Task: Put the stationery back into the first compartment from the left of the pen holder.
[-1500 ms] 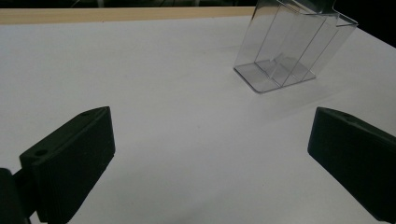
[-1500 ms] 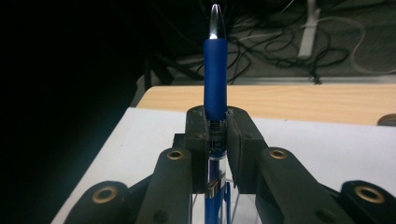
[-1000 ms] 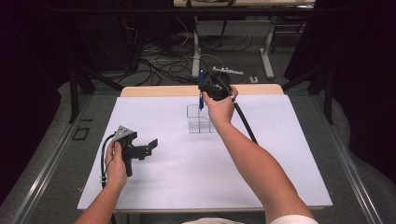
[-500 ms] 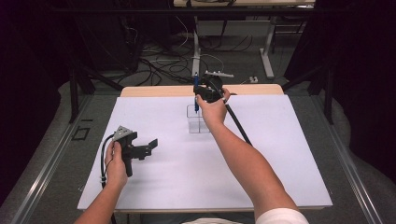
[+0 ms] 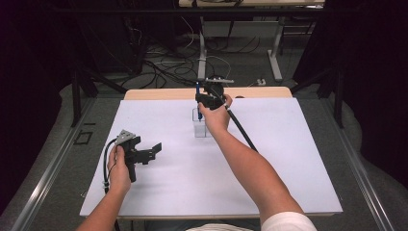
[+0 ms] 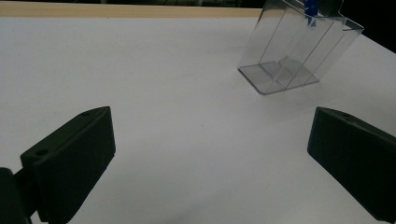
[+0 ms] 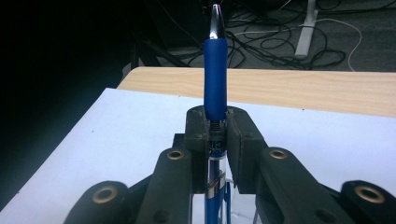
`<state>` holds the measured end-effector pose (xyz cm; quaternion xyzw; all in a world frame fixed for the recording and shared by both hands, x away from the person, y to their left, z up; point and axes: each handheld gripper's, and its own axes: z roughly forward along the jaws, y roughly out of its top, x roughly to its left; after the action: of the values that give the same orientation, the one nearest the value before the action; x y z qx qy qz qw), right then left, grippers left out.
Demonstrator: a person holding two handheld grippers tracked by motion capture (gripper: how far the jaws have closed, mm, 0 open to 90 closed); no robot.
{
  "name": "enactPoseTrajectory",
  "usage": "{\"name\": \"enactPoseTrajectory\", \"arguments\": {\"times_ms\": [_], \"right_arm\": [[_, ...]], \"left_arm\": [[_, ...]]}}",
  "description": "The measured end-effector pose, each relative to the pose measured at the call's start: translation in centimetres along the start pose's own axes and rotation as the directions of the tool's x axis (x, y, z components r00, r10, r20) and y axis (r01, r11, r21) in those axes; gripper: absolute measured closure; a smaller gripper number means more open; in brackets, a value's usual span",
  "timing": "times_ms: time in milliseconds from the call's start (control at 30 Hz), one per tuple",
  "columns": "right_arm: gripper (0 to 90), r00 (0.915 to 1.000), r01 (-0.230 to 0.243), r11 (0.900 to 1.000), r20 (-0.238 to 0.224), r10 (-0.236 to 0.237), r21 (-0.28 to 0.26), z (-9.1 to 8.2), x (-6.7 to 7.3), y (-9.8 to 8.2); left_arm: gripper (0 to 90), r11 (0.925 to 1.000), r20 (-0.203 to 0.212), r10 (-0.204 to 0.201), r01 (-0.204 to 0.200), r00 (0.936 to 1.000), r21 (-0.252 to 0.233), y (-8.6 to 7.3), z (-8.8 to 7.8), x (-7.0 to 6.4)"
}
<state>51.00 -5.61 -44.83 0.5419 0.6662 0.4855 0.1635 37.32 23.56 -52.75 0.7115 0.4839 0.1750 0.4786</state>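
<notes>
My right gripper (image 5: 204, 99) is shut on a blue pen (image 7: 215, 70), gripping it around the middle of its barrel. The pen's silver tip points away from the camera in the right gripper view. The pen (image 5: 197, 89) is held above a clear plastic holder (image 5: 200, 124) that stands on the white table top (image 5: 288, 159) near its far edge. In the left gripper view the holder (image 6: 294, 51) is ahead to the right, with a bit of the blue pen (image 6: 309, 7) over it. My left gripper (image 5: 154, 150) rests open at the left of the table, with nothing between its jaws (image 6: 212, 158).
A wooden strip (image 5: 260, 92) runs along the table's far edge. Beyond it, cables (image 5: 163, 57) and desk legs (image 5: 275, 53) stand on the floor. A black cable (image 5: 240, 130) trails from the right gripper along the person's forearm.
The right hand has shifted slightly left over the holder, with the pen still gripped. The left hand and its gripper have stayed in place.
</notes>
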Motion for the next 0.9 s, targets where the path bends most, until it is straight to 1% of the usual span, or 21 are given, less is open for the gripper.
{"name": "enactPoseTrajectory", "arguments": {"times_ms": [167,233,267,333,433,633,733,800,867,900], "right_arm": [[79.8,1.0000,0.009,1.000,-0.001,-0.009,0.011,-0.1,-0.2,-0.3],[79.8,1.0000,-0.002,1.000,-0.003,0.002,0.012,-0.1,-0.2,-0.4],[79.8,1.0000,0.005,1.000,0.000,-0.005,0.014,-0.1,-0.2,-0.5],[79.8,0.9999,0.012,1.000,0.002,-0.012,0.010,-0.1,-0.3,-0.6],[79.8,0.9999,0.010,1.000,0.003,-0.010,0.006,-0.2,-0.5,-0.7],[79.8,1.0000,0.005,1.000,0.000,-0.005,0.008,-0.2,-0.6,-0.8],[79.8,1.0000,0.004,1.000,-0.004,-0.004,0.009,-0.1,-0.7,-0.9],[79.8,1.0000,0.005,1.000,0.003,-0.005,0.001,0.0,-0.7,-1.0],[79.8,0.9999,0.013,1.000,0.001,-0.013,0.014,0.0,-0.7,-1.1],[79.7,0.9999,0.014,1.000,0.002,-0.014,0.012,0.0,-0.7,-1.1]], "left_arm": [[0.8,1.0000,-0.001,0.002,-0.002,1.0000,0.001,0.0,0.0,0.0],[0.8,1.0000,-0.002,0.003,-0.003,1.0000,0.000,-0.1,0.0,0.0],[0.8,1.0000,-0.002,0.003,-0.003,1.0000,0.002,-0.1,0.0,0.0],[0.8,1.0000,-0.002,0.004,-0.004,1.0000,0.003,-0.1,0.0,-0.1],[0.8,0.9999,-0.001,0.011,-0.011,0.9999,0.005,0.0,0.0,-0.2],[0.8,1.0000,-0.001,0.004,-0.004,1.0000,0.006,-0.1,0.0,0.0],[0.8,1.0000,-0.003,0.003,-0.003,1.0000,-0.002,-0.1,-0.1,0.1],[0.8,1.0000,-0.005,0.003,-0.003,1.0000,-0.001,0.0,-0.1,0.1],[0.8,1.0000,-0.004,0.005,-0.005,1.0000,-0.002,0.0,-0.2,0.1],[0.8,1.0000,-0.003,0.005,-0.006,1.0000,-0.002,0.0,-0.1,0.1]]}}
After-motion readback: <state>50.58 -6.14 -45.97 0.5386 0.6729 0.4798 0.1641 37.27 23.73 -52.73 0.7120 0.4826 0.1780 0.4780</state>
